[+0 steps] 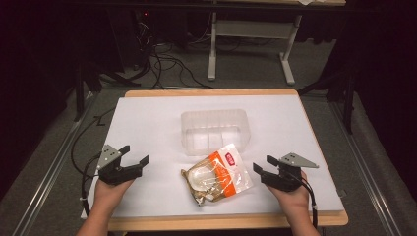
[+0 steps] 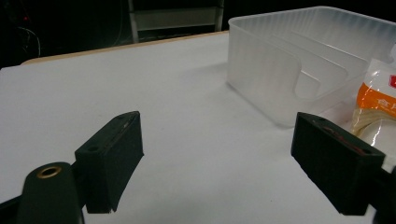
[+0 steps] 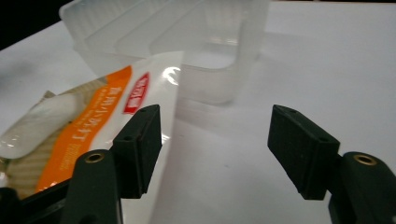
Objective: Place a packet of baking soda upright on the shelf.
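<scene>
A clear plastic bin stands empty at the middle of the white table; it also appears as the bin and the bin in the gripper views. Just in front of it lies an orange-and-clear food packet, seen again as the packet and the packet. My left gripper rests near the front left, open, jaws wide apart and nothing between them, also shown as the gripper. My right gripper sits open just right of the packet, the gripper holding nothing.
The white table top has a wooden rim. Beyond its far edge stand a white desk frame and loose cables on the floor. Black cables trail from both grippers off the front edge.
</scene>
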Action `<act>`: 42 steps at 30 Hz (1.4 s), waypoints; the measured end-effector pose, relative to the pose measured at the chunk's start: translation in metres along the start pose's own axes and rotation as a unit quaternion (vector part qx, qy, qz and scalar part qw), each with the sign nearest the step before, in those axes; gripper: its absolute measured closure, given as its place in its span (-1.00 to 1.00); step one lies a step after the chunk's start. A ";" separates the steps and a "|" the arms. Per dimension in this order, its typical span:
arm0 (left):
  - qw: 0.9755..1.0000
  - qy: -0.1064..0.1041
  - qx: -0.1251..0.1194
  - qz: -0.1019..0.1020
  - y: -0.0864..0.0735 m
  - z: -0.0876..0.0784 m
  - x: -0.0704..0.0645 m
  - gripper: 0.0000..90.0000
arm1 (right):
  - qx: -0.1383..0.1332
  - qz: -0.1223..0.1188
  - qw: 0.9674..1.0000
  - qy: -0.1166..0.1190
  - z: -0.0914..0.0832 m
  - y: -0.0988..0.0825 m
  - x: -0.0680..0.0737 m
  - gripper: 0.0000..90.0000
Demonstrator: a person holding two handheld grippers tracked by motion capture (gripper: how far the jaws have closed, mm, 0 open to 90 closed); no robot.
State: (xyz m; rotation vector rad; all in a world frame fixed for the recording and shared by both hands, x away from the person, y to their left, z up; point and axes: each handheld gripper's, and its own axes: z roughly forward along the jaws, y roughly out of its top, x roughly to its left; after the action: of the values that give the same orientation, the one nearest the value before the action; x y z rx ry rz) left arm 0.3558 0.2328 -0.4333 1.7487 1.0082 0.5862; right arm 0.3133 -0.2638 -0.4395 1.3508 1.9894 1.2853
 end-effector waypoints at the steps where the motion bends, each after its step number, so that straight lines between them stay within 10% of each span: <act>1: 1.000 0.000 0.000 0.000 0.000 0.000 0.000 -0.61 | -0.001 -0.002 1.000 0.004 0.002 0.001 0.003 -0.28; 11: 1.000 0.001 0.001 0.001 0.000 0.000 0.000 -0.62 | 0.047 -0.006 0.998 0.051 0.036 -0.001 0.038 -0.54; 25: 1.000 0.000 -0.001 0.000 0.000 -0.001 0.001 -0.61 | 0.089 0.036 0.993 0.075 0.056 -0.012 0.032 -0.60; 42: 1.000 0.001 0.001 0.007 0.000 -0.001 -0.001 -0.62 | 0.031 0.035 0.992 0.120 0.030 -0.006 0.027 0.51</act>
State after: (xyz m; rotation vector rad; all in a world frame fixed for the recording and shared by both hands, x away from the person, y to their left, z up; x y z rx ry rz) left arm 0.3548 0.2323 -0.4330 1.7585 0.9997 0.5969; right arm 0.3201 -0.2274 -0.4554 1.3603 2.1731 1.4919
